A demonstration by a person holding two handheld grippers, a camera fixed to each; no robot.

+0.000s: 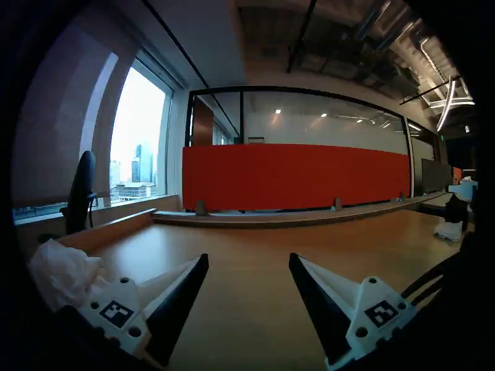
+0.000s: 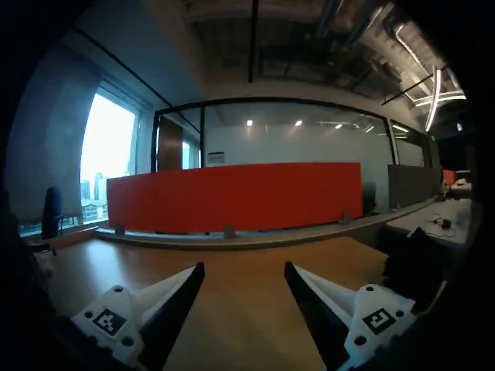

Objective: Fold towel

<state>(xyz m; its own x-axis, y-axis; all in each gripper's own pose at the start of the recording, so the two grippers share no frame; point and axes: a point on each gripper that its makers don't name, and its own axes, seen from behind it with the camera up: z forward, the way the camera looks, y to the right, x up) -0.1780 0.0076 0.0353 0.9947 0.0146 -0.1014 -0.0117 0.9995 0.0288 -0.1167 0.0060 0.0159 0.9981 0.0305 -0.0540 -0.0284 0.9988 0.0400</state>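
jaws apart; crumpled towel (image 1: 62, 275), perhaps

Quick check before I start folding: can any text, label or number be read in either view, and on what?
No text can be read.
On the glass wall, the small sign is too small to read.
The marker squares on the left gripper and right gripper are patterns, not words.
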